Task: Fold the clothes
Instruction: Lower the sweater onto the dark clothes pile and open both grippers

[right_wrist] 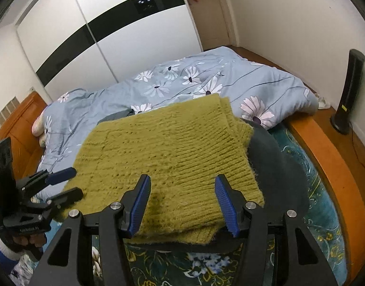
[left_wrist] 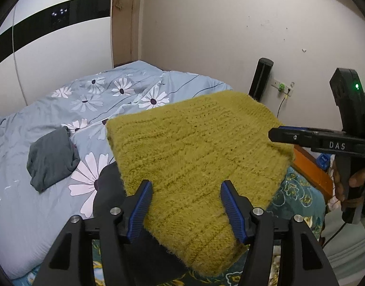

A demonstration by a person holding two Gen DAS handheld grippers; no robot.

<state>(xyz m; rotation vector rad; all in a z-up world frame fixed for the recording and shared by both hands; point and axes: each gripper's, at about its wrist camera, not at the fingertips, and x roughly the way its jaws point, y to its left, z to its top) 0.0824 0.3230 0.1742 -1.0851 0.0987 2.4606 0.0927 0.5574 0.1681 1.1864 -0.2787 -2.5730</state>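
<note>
A folded olive-green knitted sweater [left_wrist: 194, 157] lies on a dark garment [left_wrist: 108, 190] on the bed; it also shows in the right wrist view [right_wrist: 168, 157], with the dark garment [right_wrist: 278, 176] under it. My left gripper [left_wrist: 186, 190] is open, its blue pads wide apart over the sweater's near edge. My right gripper [right_wrist: 181, 186] is open, its pads straddling the sweater's near edge. The right gripper shows in the left wrist view [left_wrist: 278, 134] at the sweater's right edge. The left gripper shows in the right wrist view [right_wrist: 71, 183] at the sweater's left edge.
A crumpled grey garment [left_wrist: 52, 158] lies on the blue floral duvet [left_wrist: 63, 109] to the left. A teal patterned sheet [right_wrist: 320, 200] covers the near bed. An orange wooden bed frame [right_wrist: 330, 166] runs on the right. A black tower device [right_wrist: 347, 90] stands by the wall.
</note>
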